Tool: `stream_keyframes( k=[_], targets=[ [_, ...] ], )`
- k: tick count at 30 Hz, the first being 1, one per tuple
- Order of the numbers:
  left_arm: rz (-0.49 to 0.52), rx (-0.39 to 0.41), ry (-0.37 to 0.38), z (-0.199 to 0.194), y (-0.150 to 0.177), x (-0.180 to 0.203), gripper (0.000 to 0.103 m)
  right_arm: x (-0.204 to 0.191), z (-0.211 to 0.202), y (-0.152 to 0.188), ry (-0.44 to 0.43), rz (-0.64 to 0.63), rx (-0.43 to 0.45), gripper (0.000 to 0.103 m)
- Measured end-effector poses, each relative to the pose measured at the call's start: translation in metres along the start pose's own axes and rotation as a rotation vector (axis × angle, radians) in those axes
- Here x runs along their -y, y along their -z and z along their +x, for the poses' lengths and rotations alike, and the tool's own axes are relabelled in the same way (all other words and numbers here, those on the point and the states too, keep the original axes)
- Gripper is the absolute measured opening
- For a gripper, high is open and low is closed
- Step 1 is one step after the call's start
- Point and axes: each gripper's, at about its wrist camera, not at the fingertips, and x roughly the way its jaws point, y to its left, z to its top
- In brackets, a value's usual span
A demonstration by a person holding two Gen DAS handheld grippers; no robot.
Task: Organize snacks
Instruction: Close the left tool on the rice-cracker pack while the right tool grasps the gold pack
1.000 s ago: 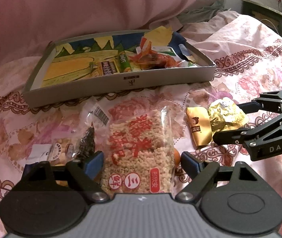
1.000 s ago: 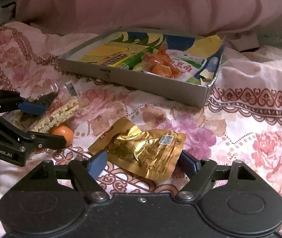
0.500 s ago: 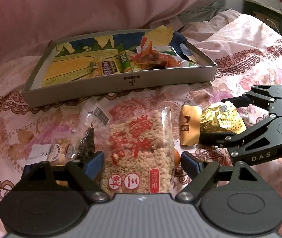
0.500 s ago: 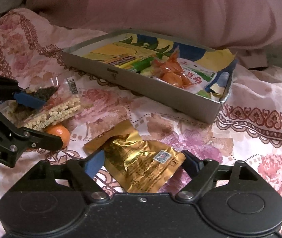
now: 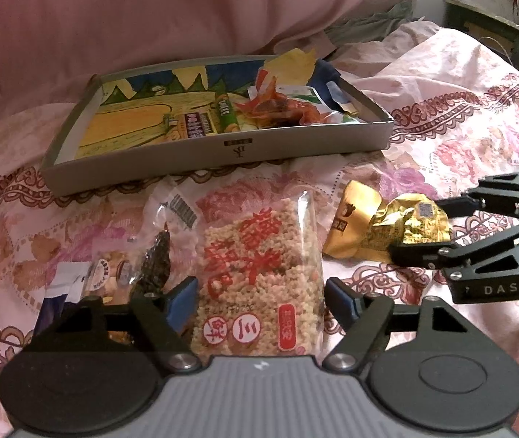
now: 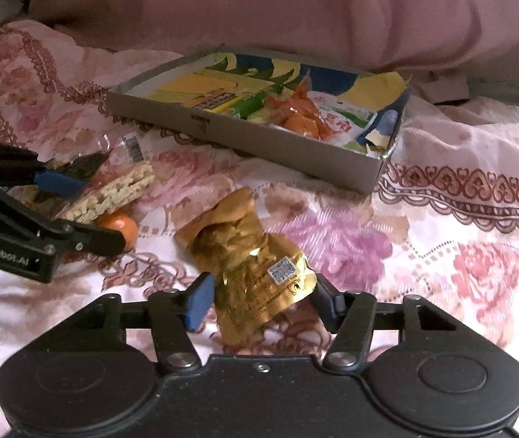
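Observation:
A clear bag of rice crackers (image 5: 259, 273) with red lettering lies on the flowered bedsheet between the pads of my left gripper (image 5: 261, 301). Its jaws are closing, the pads stand at the bag's edges, and the bag shows no squeeze. To the right, a gold foil packet (image 6: 248, 255) sits crumpled between the pads of my right gripper (image 6: 261, 303), whose jaws are closing on it. The left wrist view shows the same gold foil packet (image 5: 380, 230) pinched in the right gripper (image 5: 418, 228). Behind both stands a grey cardboard tray (image 5: 222, 153) with several snacks inside.
A small orange (image 6: 118, 228) lies under the left gripper (image 6: 102, 213). Small packets of nuts (image 5: 113, 273) and a dark seaweed snack (image 5: 155, 266) lie left of the cracker bag. A pink quilt (image 5: 149, 18) rises behind the tray (image 6: 259, 146). Furniture (image 5: 496, 36) stands far right.
The right gripper slid forward over the gold packet and its jaws narrowed, crumpling the packet. The left gripper's pads came in a little toward the cracker bag. The left hand stayed put.

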Motion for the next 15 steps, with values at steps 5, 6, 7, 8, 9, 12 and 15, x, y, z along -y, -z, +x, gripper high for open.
stream_keyframes(
  k=[5,6,7,8,9,12,15],
  targets=[
    [0.006,0.004,0.003,-0.002,0.002,0.0,0.077,-0.004,0.003,0.001,0.003,-0.016,0.013,0.062],
    [0.006,0.004,0.003,-0.002,0.001,0.001,0.077,-0.004,0.004,0.001,0.003,-0.02,0.014,0.064],
    [0.003,0.005,0.003,-0.001,0.0,0.001,0.077,-0.004,0.006,0.002,0.004,-0.023,0.015,0.064],
    [-0.003,0.005,0.004,0.001,-0.001,0.0,0.077,-0.005,0.007,0.002,0.005,-0.027,0.015,0.064],
    [-0.01,0.004,0.006,0.002,-0.002,0.0,0.077,-0.005,0.007,0.002,0.006,-0.033,0.016,0.064],
    [-0.028,0.001,0.01,0.005,-0.006,-0.002,0.077,-0.008,0.007,0.003,0.016,-0.037,0.015,0.062],
    [-0.028,0.003,0.007,0.004,-0.006,-0.001,0.074,-0.014,0.005,0.003,0.011,-0.047,0.022,0.047]
  ],
)
